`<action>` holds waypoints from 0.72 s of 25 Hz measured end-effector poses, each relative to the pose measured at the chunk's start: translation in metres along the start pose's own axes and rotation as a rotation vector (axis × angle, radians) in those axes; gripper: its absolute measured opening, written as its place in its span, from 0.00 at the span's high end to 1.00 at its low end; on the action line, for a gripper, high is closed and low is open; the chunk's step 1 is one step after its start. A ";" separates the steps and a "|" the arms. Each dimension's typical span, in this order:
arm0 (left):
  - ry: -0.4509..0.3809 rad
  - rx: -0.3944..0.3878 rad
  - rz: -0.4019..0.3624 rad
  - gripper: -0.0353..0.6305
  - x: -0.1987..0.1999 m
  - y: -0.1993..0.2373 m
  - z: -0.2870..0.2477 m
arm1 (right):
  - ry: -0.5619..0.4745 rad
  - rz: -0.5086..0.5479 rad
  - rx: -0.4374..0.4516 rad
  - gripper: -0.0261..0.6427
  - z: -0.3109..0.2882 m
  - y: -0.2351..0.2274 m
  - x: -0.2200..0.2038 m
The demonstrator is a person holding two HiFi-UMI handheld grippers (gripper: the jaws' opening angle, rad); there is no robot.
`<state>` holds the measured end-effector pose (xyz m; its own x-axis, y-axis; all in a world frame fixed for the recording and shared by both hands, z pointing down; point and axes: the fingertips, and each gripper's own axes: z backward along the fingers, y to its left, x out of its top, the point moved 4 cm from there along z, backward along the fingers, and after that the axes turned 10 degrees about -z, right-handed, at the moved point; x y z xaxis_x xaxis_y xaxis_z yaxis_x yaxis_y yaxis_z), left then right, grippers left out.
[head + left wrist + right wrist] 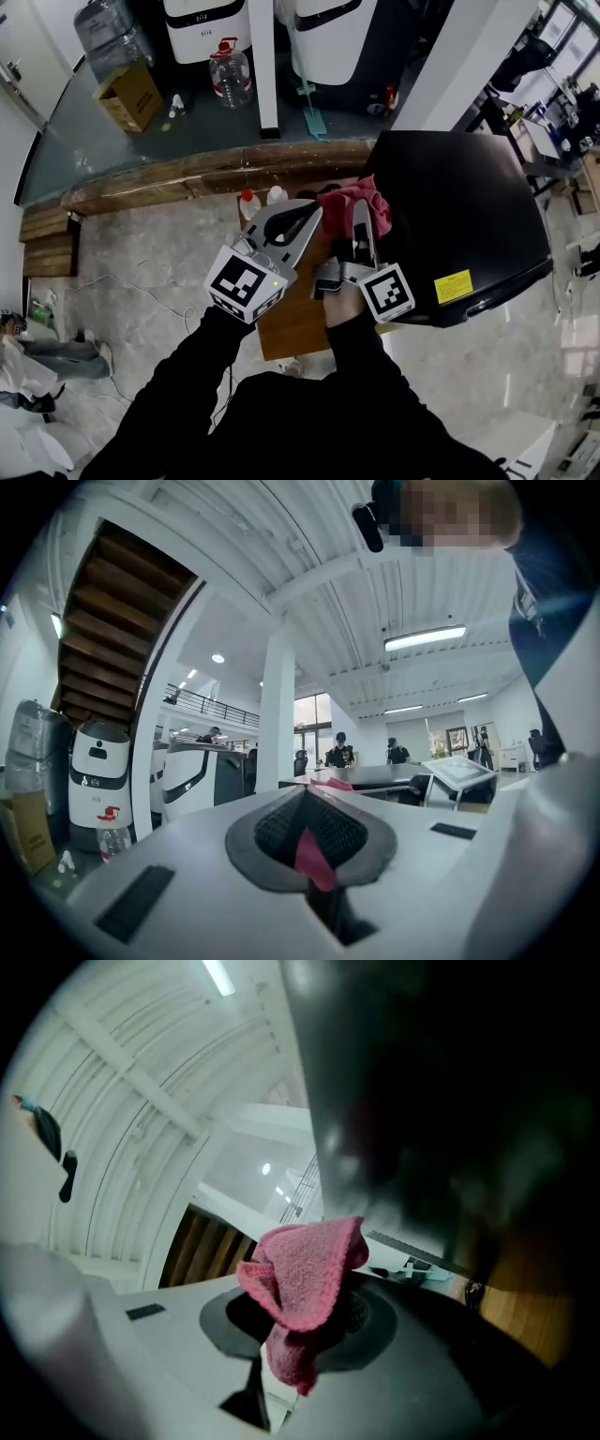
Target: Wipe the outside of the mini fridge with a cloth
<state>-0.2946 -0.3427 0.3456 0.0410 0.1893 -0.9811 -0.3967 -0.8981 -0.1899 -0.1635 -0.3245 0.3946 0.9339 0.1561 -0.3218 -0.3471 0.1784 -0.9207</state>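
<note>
step: getting cloth [349, 201] onto fridge [459, 216] | right tongs [362, 217] clamping shut on bunched cloth, touching fridge's near edge | left tongs [307, 217] closed, pinching a pink corner | next, I'd judge: left letting go, right pressing cloth flat against black side

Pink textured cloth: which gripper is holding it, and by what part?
Both. The right gripper is shut on a bunched fold of the pink textured cloth; the left gripper pinches only a thin corner.
</note>
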 end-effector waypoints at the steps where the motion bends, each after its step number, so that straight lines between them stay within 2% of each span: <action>1: 0.004 -0.011 -0.004 0.94 -0.002 0.004 -0.005 | -0.030 -0.019 -0.015 0.81 -0.002 -0.005 0.003; 5: 0.021 -0.047 -0.013 0.94 -0.012 0.010 -0.024 | -0.144 -0.107 -0.101 0.81 -0.007 -0.032 0.019; 8: 0.032 -0.076 -0.009 0.94 -0.019 0.007 -0.037 | -0.206 -0.173 -0.130 0.81 -0.010 -0.049 0.031; 14: 0.055 -0.117 0.014 0.94 -0.034 0.014 -0.055 | -0.268 -0.297 -0.159 0.82 -0.022 -0.076 0.029; 18: 0.090 -0.146 0.020 0.94 -0.057 0.011 -0.063 | -0.271 -0.297 -0.194 0.82 -0.018 -0.105 0.025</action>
<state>-0.2431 -0.3882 0.3968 0.1190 0.1404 -0.9829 -0.2607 -0.9508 -0.1674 -0.1026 -0.3565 0.4791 0.9254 0.3790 0.0081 -0.0209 0.0724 -0.9972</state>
